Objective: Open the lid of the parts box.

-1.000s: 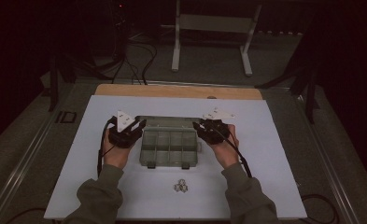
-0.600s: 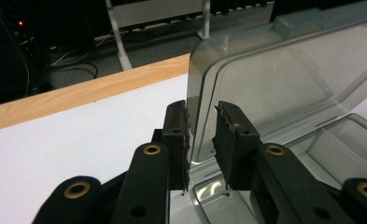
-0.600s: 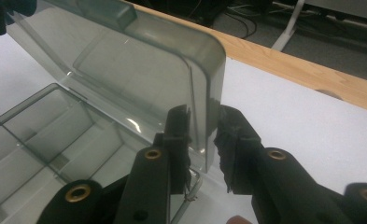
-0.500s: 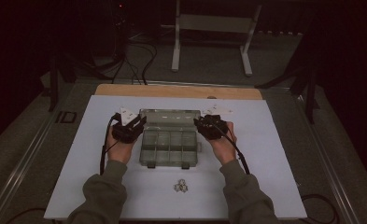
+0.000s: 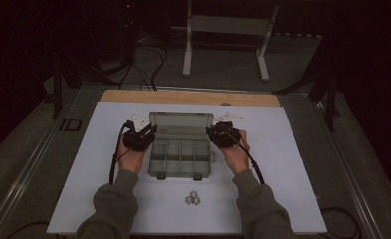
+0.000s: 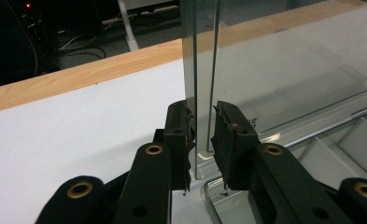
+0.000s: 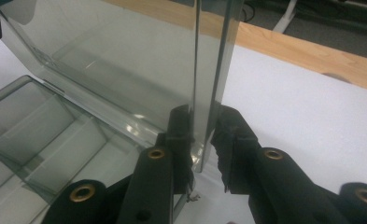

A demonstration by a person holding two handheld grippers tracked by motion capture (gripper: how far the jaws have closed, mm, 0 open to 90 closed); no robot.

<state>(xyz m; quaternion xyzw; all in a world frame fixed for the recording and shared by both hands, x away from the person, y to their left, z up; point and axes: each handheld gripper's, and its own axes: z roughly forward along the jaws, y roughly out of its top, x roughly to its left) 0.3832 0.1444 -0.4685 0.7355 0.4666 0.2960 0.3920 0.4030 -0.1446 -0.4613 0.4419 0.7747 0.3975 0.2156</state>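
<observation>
Both grippers have been lowered beside the organizer box [image 5: 180,157] and their jaws have been closing: left gripper [image 6: 202,140] and right gripper [image 7: 202,140] are each narrowed around a side edge of the upright lid [image 5: 181,124], pad contact uncertain. Closing it is judged outstanding; nuts [image 5: 193,198] lie before the box, unsorted.

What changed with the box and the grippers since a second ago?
Both grippers slid down the side edges of the lid. The left gripper and right gripper have just been closing, each with a lid edge between its jaws. The box, its lid up, and the small metal parts stayed put.

Left tool [image 5: 144,133] and right tool [image 5: 218,133] have just been closing.
</observation>
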